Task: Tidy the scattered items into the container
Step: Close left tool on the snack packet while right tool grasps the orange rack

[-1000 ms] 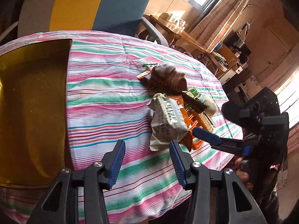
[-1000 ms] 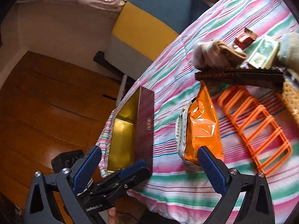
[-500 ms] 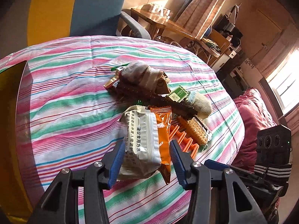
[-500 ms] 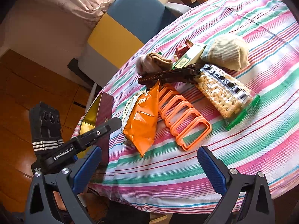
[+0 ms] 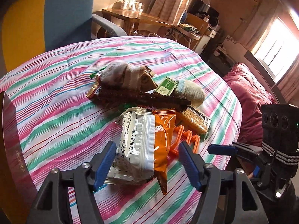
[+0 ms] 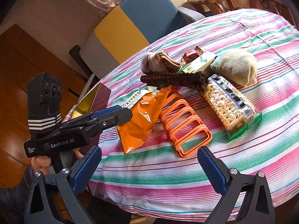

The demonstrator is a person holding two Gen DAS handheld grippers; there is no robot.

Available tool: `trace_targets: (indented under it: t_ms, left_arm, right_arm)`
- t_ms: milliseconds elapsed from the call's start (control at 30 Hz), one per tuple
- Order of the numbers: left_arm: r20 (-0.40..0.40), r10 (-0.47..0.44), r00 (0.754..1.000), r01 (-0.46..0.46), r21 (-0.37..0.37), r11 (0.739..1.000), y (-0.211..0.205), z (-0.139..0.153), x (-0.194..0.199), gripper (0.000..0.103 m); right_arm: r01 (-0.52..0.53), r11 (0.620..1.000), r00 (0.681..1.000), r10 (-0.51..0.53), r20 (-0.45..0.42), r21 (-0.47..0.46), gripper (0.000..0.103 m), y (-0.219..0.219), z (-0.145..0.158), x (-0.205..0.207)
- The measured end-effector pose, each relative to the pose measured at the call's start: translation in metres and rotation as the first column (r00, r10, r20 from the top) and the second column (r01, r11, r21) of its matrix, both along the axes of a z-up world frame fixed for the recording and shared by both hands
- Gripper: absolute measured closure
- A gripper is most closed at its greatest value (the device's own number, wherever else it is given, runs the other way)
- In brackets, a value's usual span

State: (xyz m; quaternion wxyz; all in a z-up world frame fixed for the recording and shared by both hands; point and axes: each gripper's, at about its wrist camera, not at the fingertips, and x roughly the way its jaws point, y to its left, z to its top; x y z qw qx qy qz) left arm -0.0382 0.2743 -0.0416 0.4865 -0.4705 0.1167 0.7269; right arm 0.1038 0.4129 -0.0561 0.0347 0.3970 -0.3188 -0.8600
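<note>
An orange and white snack packet (image 5: 142,140) lies at the near end of a pile on the striped tablecloth (image 5: 56,112). My left gripper (image 5: 147,165) straddles the packet's near end; its jaws are opening and the pads stand off the packet. The same gripper (image 6: 119,114) shows side-on in the right wrist view beside the orange packet (image 6: 142,117). My right gripper (image 6: 149,168) hovers open over the table's near edge with nothing between its fingers. The container, a maroon box with a gold lining (image 6: 93,100), sits at the table's left edge.
The pile also holds an orange plastic rack (image 6: 185,125), a cracker pack (image 6: 226,104), a dark brown toothed bar (image 6: 177,79), two rolled socks (image 6: 237,69), a green packet (image 6: 200,63) and a red sweet (image 6: 190,55). A blue and yellow chair (image 6: 138,18) stands behind the table.
My left gripper swung from the gold box over to the pile and came around the packet, and its jaws are now wider. My right gripper drew back from the orange packet toward the table's edge.
</note>
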Motion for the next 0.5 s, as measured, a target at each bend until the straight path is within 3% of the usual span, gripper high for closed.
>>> trace_targets:
  t_ms: [233, 333, 500]
  left_arm:
    - [-0.007, -0.048, 0.999, 0.048, -0.058, 0.997, 0.018, -0.012, -0.004, 0.023]
    - [-0.014, -0.009, 1.0, 0.008, -0.092, 0.996, 0.018, -0.02, -0.005, 0.03]
    - [-0.012, 0.093, 0.996, -0.094, -0.069, 0.993, 0.002, -0.021, -0.004, 0.034]
  right_arm:
    - [-0.008, 1.0, 1.0, 0.008, 0.021, 0.024, 0.0, 0.001, -0.003, -0.003]
    - [-0.011, 0.999, 0.999, 0.01, 0.035, 0.041, 0.0, 0.001, -0.004, -0.003]
    - [-0.008, 0.997, 0.999, 0.005, 0.041, 0.078, 0.0, 0.001, -0.003, -0.003]
